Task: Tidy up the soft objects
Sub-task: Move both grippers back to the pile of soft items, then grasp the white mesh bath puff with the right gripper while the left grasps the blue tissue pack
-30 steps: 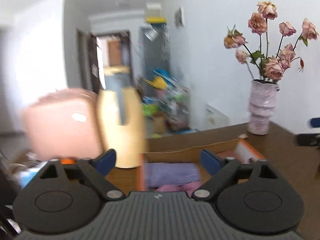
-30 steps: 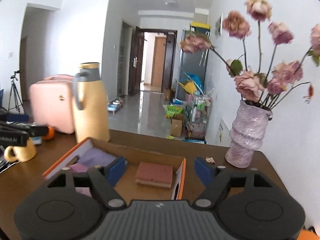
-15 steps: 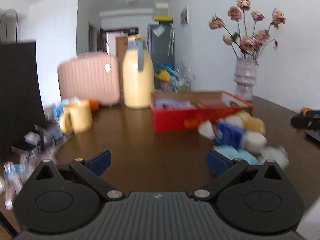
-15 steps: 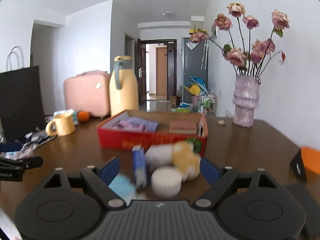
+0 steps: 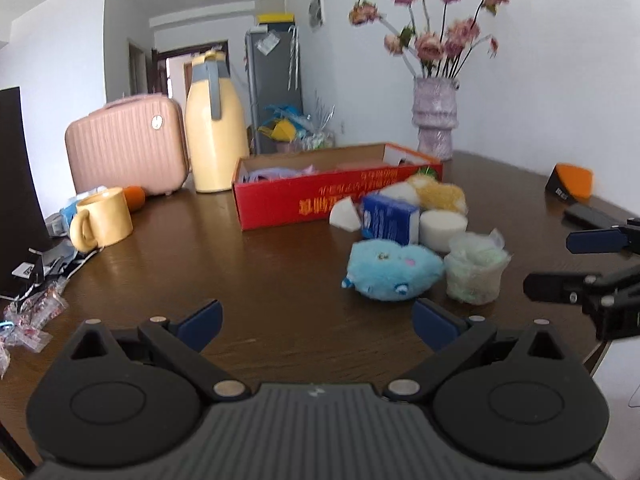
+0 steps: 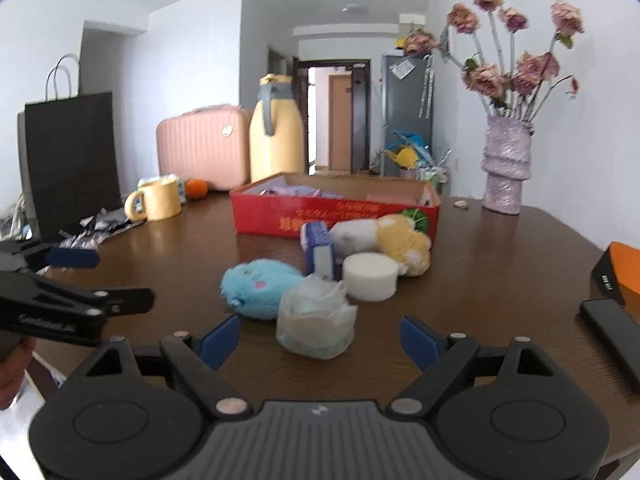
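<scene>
While both grippers hover low over the brown table (image 5: 248, 272), the left gripper (image 5: 316, 322) has its fingers spread wide, gripping nothing, and the right gripper (image 6: 320, 338) is spread and empty too. Just ahead of it sits a mesh puff (image 6: 316, 326), touching the blue plush (image 6: 260, 286). Behind them: white sponge (image 6: 370, 276), blue pack (image 6: 318, 248), yellow plush (image 6: 404, 244), all in front of the red box (image 6: 336, 212).

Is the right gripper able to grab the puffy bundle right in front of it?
Probably yes. The right gripper has its jaws wide open, and the puffy bundle sits just ahead between them on the table, with nothing in front of it.
</scene>
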`<state>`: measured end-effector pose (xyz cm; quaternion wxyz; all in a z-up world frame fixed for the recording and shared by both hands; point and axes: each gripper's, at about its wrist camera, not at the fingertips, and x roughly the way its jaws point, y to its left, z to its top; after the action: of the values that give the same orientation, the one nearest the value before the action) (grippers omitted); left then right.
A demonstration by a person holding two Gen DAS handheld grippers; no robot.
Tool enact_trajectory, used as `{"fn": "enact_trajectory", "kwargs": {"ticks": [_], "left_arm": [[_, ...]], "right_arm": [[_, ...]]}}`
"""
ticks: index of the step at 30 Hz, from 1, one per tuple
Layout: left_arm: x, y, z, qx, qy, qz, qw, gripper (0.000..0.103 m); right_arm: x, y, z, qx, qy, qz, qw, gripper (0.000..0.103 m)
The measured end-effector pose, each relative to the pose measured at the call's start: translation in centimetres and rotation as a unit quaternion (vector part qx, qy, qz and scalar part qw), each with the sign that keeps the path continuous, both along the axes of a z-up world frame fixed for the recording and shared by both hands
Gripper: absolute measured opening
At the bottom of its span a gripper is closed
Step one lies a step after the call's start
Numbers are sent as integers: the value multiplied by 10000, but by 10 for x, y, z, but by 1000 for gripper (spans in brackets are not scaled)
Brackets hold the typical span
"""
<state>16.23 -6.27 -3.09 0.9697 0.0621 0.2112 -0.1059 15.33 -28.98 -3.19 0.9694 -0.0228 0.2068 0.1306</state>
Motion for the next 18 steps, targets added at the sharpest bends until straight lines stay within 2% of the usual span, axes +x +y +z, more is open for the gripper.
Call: {"fn": "enact_trajectory", "kwargs": {"ticks": [4,11,14,18], "left_arm": [[13,-3,-8,41,211,61,9998,103],[49,-10,-6,-221,417,116,9988,103],[70,-19,0,-345,408,21,9986,103],[99,-40,7,-292,272,-168,9991,103]], "right_arm": [[14,7,-8,-76,117,168,9998,85],[48,2,-15,247,263,117,9993,79],[64,-5,-17,479,314,-1,9984,67],[86,-20,-21,741,414,-320,9959,57]]}}
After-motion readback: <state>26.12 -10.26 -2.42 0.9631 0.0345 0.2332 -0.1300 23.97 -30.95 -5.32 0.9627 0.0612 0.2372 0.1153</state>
